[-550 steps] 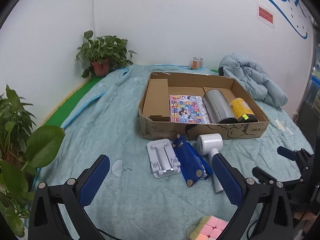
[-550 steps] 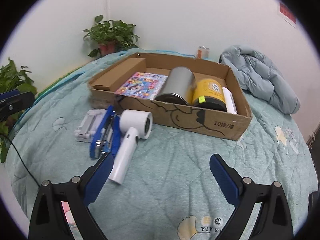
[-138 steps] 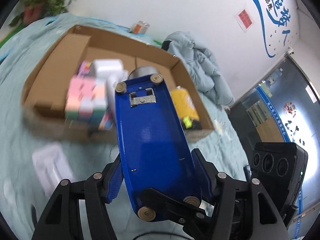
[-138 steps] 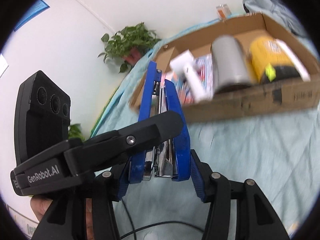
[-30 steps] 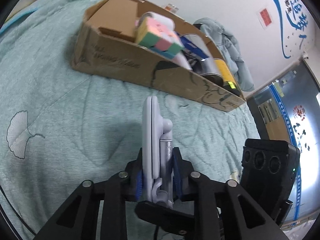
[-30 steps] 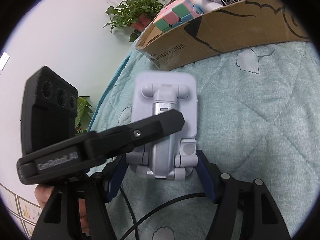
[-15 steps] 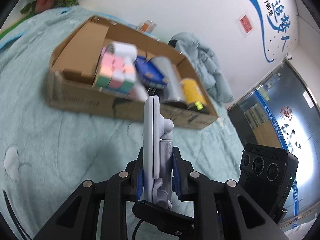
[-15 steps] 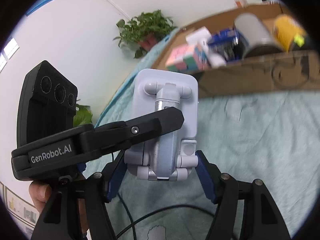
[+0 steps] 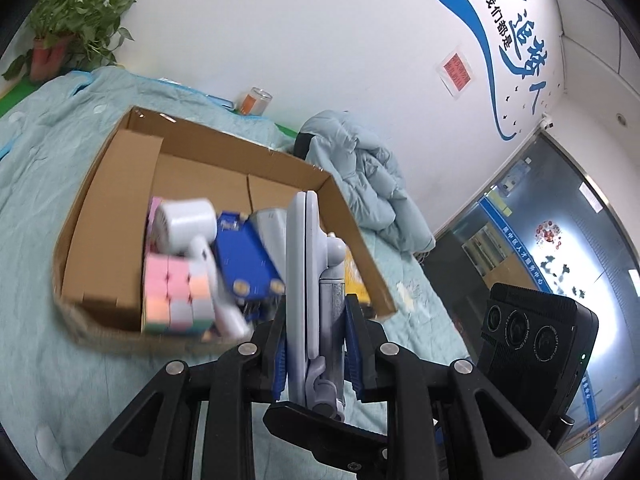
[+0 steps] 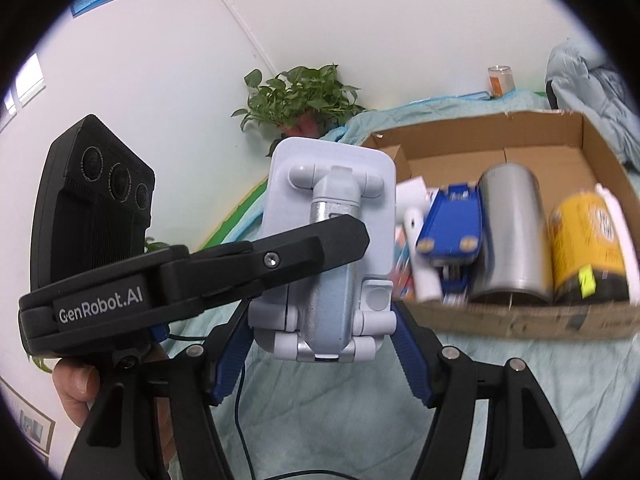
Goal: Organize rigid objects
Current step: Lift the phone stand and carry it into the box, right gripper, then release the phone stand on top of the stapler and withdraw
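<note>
A: Pale grey plastic, folded flat — that is the phone stand, and both claws have it. The left gripper is squeezed almost fully together on its thin edges, blue pads tight against either face.

B: And the right one?

A: The right gripper stands about half open, its pads pressed on the stand's two long sides near the hinged foot, so the flat back faces that camera. The left gripper's black finger lies across the stand there.

B: Where is the stand, then?

A: In the air above the teal quilt, just in front of the cardboard box, not touching either.

B: What sits in the box?

A: A pastel cube at the near wall, a white handheld fan beside it, a blue stapler, a steel canister, a yellow tin. Much of it is blurred.

B: Anything else?

A: A potted plant by the wall, a padded jacket behind the box, and a hand under the left gripper
</note>
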### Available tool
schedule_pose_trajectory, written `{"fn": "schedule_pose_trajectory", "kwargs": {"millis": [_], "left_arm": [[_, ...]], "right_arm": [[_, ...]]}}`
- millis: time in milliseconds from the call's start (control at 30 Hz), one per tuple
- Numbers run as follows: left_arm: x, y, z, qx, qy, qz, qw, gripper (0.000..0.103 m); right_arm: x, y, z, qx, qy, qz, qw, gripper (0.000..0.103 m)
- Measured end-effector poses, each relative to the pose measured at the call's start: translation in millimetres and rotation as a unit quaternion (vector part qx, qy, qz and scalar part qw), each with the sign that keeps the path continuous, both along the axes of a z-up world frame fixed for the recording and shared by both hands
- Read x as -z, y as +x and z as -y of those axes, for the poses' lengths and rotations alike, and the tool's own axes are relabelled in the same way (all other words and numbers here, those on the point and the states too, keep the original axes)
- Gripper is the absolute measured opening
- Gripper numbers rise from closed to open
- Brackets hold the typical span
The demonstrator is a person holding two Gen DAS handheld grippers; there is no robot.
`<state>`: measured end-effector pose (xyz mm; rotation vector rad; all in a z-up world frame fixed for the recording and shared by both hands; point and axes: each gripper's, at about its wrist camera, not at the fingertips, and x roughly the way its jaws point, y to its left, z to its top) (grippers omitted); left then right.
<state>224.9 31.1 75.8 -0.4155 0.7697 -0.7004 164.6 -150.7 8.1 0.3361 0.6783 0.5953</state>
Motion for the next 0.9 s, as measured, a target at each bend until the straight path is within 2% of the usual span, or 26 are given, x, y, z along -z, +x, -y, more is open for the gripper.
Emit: {"fn": "schedule_pose_trajectory", "kwargs": {"millis": [133, 333, 400, 433, 467, 500, 533, 600, 700, 767, 800, 833, 867, 900], "left_arm": [[-6.4, 41.6, 7.1, 0.003, -0.008, -0.017, 0.9998, 0.021], [15.3, 100.1, 15.4, 0.015, -0.038, -0.073, 0.9965, 0.023], [25.5, 113.1, 17.5, 0.001, -0.012, -0.087, 0.9961, 0.031], [31.8, 118.3, 14.5, -0.019, 0.005, -0.098, 0.9950, 0.042], [35.7, 119.7, 11.4, -0.026, 0.007, -0.100, 0.9946, 0.055], [39.1, 118.8, 5.8, -0.036, 0.005, -0.096, 0.9947, 0.059], [39.8, 115.8, -1.4, -0.051, 0.007, -0.088, 0.9948, 0.067], [36.6, 105.3, -14.6, -0.082, 0.026, -0.066, 0.9941, 0.074], [32.4, 82.6, -24.5, -0.113, 0.059, -0.028, 0.9914, 0.088], [31.4, 58.8, -23.8, -0.145, 0.104, 0.014, 0.9839, 0.101], [32.7, 46.1, -20.7, -0.158, 0.127, 0.041, 0.9783, 0.102], [36.3, 31.1, -13.7, -0.173, 0.159, 0.076, 0.9691, 0.102], [39.6, 21.5, -9.4, -0.179, 0.175, 0.094, 0.9637, 0.102], [47.6, 7.8, -0.7, -0.193, 0.197, 0.123, 0.9535, 0.102]], "right_arm": [[-10.7, 32.2, 1.1, 0.001, -0.013, -0.012, 1.000, 0.066], [-10.3, 81.6, 9.0, 0.017, -0.035, -0.048, 0.998, 0.066], [-4.1, 92.3, 12.7, 0.026, -0.039, -0.063, 0.997, 0.067], [0.4, 96.5, 15.1, 0.035, -0.039, -0.075, 0.996, 0.067], [3.3, 97.0, 17.5, 0.044, -0.040, -0.081, 0.995, 0.069], [6.3, 97.0, 21.1, 0.056, -0.041, -0.087, 0.994, 0.069], [9.9, 94.7, 25.5, 0.061, -0.035, -0.088, 0.994, 0.069], [13.9, 87.5, 32.6, 0.058, -0.021, -0.084, 0.995, 0.080], [17.6, 68.0, 39.8, 0.080, -0.042, -0.055, 0.994, 0.082], [22.4, 51.4, 42.1, 0.095, -0.067, -0.032, 0.993, 0.082], [26.4, 41.4, 43.2, 0.106, -0.080, -0.017, 0.991, 0.082], [28.9, 34.4, 44.8, 0.117, -0.090, -0.004, 0.989, 0.082], [33.3, 24.7, 46.9, 0.134, -0.100, 0.015, 0.986, 0.083], [38.5, 15.9, 49.0, 0.152, -0.110, 0.035, 0.982, 0.083]]}}
